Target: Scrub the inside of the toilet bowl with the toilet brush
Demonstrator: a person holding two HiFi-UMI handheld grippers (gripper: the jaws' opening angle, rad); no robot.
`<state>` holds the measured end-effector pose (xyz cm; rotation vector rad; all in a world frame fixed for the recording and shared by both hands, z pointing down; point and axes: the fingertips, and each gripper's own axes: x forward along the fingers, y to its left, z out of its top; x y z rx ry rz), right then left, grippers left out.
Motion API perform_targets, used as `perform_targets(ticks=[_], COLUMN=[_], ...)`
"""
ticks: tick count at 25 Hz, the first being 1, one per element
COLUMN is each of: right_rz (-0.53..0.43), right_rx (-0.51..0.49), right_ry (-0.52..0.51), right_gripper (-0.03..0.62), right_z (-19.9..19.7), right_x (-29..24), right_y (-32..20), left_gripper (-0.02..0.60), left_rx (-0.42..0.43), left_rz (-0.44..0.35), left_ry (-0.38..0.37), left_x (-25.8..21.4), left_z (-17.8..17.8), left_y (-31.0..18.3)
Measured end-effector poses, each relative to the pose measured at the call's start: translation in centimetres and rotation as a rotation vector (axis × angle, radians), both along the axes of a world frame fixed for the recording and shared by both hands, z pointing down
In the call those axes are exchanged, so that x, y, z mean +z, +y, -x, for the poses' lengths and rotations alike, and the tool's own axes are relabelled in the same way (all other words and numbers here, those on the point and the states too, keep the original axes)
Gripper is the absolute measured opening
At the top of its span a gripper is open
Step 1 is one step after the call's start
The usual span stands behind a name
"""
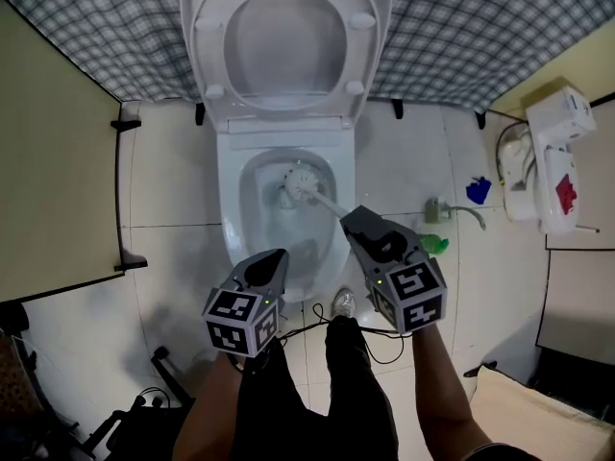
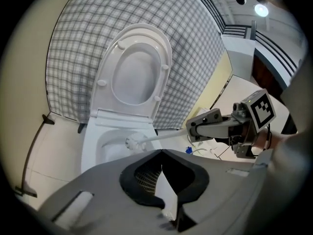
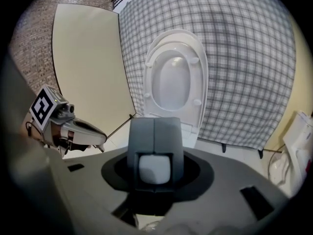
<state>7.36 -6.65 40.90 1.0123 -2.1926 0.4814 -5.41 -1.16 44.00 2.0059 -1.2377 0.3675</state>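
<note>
Right gripper [image 1: 354, 221]: clamped on 1 toilet brush [image 1: 304, 182] handle, bristle head inside toilet bowl [image 1: 229, 221]. Left gripper [image 1: 273, 258]: jaws pressed together, empty, over bowl's front rim.

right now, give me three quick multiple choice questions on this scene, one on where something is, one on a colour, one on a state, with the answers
1. Where is the head of the toilet brush?
A) on the floor tiles
B) inside the toilet bowl
C) in a holder by the wall

2. What colour is the backdrop behind the bowl?
A) grey and white check
B) plain red
C) green stripes

3. How does the toilet seat stand?
A) lowered onto the bowl
B) taken off
C) raised

Answers:
1 B: the bristles sit down in the bowl, on the handle that the right gripper clamps.
2 A: the check pattern runs across the top of the head view.
3 C: the seat stands up against the backdrop and the bowl is open.
</note>
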Motion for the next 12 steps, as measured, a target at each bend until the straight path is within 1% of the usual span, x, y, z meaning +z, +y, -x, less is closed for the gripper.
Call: perform_targets(ticks=[5, 9, 12], right_rz=[0.085, 0.114, 0.118], right_rx=[0.027, 0.045, 0.06], right_ry=[-0.031, -0.025, -0.042], right_gripper=[0.186, 0.186, 0.186], right_z=[2.2, 3.3, 4.0], right_x=[5.3, 9.0, 11.0], right_y=[0.0, -0.1, -1.0], left_gripper=[0.009, 0.009, 0.009], left_rx=[-0.016, -0.037, -0.038], left_rz=[0.029, 0.05, 0.06], left_ry=[0.005, 0.019, 0.035], left_x=[2.1, 4.9, 6.6], left_z=[1.0, 1.7, 1.6], left_y=[0.2, 0.5, 0.6])
